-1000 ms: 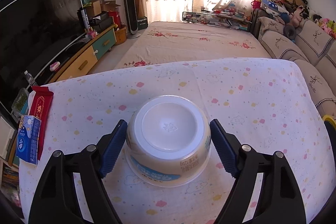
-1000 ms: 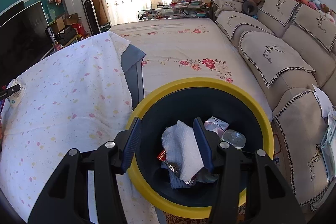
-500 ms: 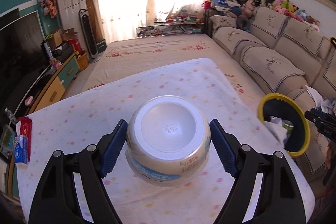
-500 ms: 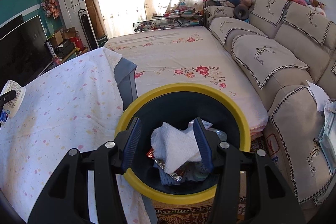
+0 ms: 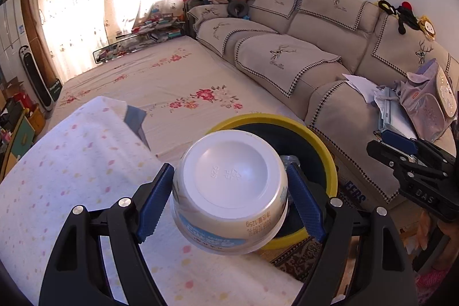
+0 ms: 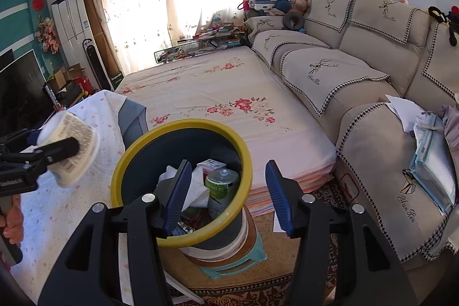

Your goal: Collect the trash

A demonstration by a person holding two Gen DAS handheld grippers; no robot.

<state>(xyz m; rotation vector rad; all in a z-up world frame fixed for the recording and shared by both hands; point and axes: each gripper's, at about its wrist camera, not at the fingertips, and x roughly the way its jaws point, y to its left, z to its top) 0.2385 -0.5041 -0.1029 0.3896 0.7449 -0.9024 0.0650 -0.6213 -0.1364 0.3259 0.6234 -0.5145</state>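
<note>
My left gripper is shut on a white plastic cup with a blue label, held bottom toward the camera in the air over the table's right edge, just left of the trash bin. The cup also shows at the left of the right wrist view. The yellow-rimmed dark trash bin stands on a stool beside the table; in the right wrist view it holds white tissue, a can and a small carton. My right gripper is open and empty above the bin's right rim.
The table has a white spotted cloth. A beige sofa with papers and a bag runs along the right. A low bed-like platform with floral sheet lies behind the bin. A patterned rug covers the floor.
My left gripper carried the cup up off the table and right toward the bin. My right gripper opened, let the white tissue fall into the bin, and pulled back to the right.
</note>
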